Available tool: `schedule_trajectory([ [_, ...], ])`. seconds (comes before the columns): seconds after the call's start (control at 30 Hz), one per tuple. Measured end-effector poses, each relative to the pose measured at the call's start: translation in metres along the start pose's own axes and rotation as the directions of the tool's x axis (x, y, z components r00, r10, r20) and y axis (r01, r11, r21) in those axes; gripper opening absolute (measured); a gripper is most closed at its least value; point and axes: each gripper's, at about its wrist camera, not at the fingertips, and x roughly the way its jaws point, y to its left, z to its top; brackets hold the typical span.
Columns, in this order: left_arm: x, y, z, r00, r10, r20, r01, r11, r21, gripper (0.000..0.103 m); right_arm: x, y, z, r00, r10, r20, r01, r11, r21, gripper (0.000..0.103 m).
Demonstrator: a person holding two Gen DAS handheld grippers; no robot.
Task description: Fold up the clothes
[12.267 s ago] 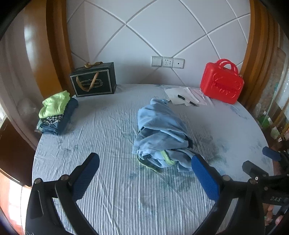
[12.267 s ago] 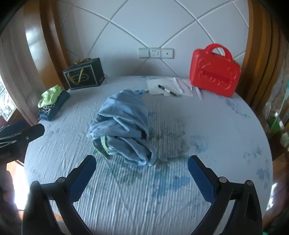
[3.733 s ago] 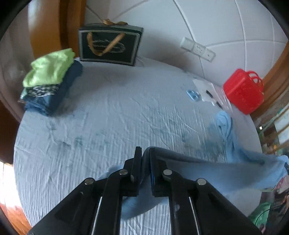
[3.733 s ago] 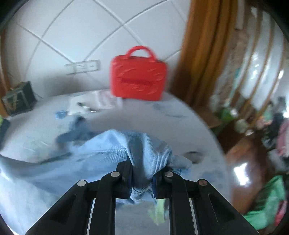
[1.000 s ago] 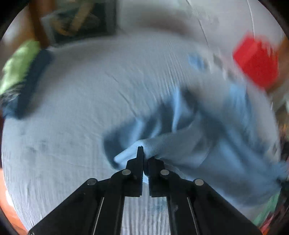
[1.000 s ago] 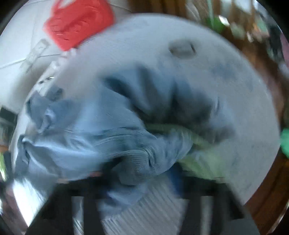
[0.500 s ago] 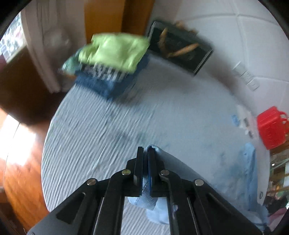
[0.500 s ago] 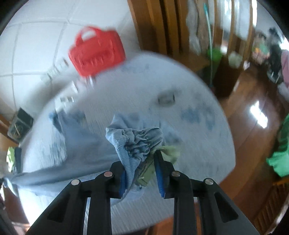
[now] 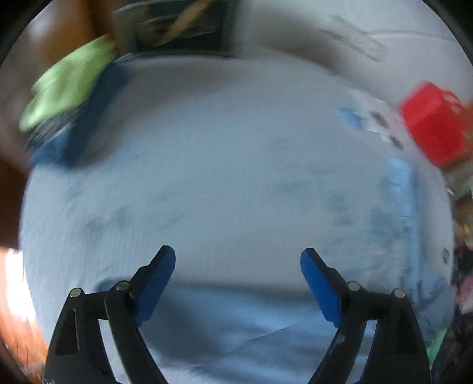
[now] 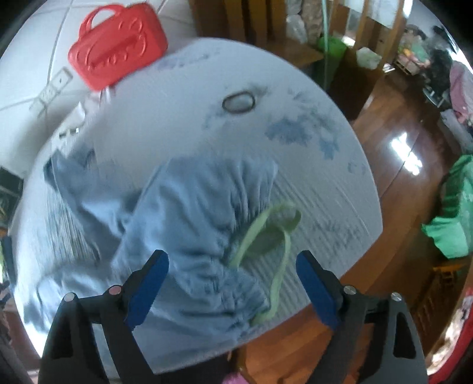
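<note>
Both of my tools are spreading their jaws at this moment, and neither presses on anything; my left gripper points down at the near stretch of the blue garment, which lies flat under it on the round table, the cloth visible between the pads but apart from them; my right gripper hangs over the gathered waistband end of that garment, bunched and wrinkled at the table edge nearest me, with its pale green drawstring looped loose on the covering just beside the folds; past that the garment trails away to the left across the table; farther off in the left view, which is blurred, I make out what seems to be a stack of folded clothes with a lime-green piece on top, near a dark box by the wall; a red case stands at the far rim.
</note>
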Motion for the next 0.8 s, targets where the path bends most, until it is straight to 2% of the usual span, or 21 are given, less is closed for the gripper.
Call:
schedule_trajectory([
  [0.1,0.015,-0.073,0.027,0.998,-0.062,0.006,0.061,0.991,0.123,0.087,0.014,-0.003,0.012,1.0,0.027,-0.005,-0.027,0.999,0.039,0.089],
  [0.2,0.037,-0.153,0.053,0.992,-0.125,-0.012,0.124,0.962,0.243,0.087,0.032,-0.005,0.019,0.999,0.022,-0.032,-0.021,0.998,0.056,0.089],
  [0.33,0.074,-0.238,0.072,0.994,-0.109,-0.028,0.112,0.925,0.362,0.087,0.048,-0.011,0.026,0.998,0.017,-0.054,-0.013,0.997,0.073,0.089],
  [0.4,0.091,-0.263,0.079,0.992,-0.117,-0.044,0.125,0.916,0.38,0.087,0.053,-0.015,0.028,0.998,0.013,-0.062,-0.008,0.997,0.081,0.089],
  [0.5,0.112,-0.294,0.097,0.984,-0.166,-0.058,0.176,0.911,0.374,0.087,0.059,-0.024,0.032,0.998,0.007,-0.067,0.0,0.995,0.104,0.089],
  [0.63,0.138,-0.334,0.121,0.987,-0.156,-0.02,0.152,0.91,0.386,0.087,0.063,-0.036,0.036,0.998,0.012,-0.066,-0.003,0.99,0.144,0.089],
  [0.7,0.162,-0.343,0.127,0.988,-0.129,-0.081,0.151,0.913,0.379,0.087,0.066,-0.04,0.038,0.998,0.025,-0.061,-0.014,0.986,0.169,0.092],
  [0.73,0.175,-0.347,0.126,0.983,-0.12,-0.137,0.164,0.91,0.38,0.087,0.067,-0.041,0.039,0.998,0.036,-0.052,-0.026,0.983,0.181,0.095],
  [0.8,0.191,-0.352,0.117,0.981,-0.085,-0.177,0.152,0.9,0.408,0.087,0.069,-0.043,0.042,0.998,0.059,-0.031,-0.052,0.978,0.204,0.099],
])
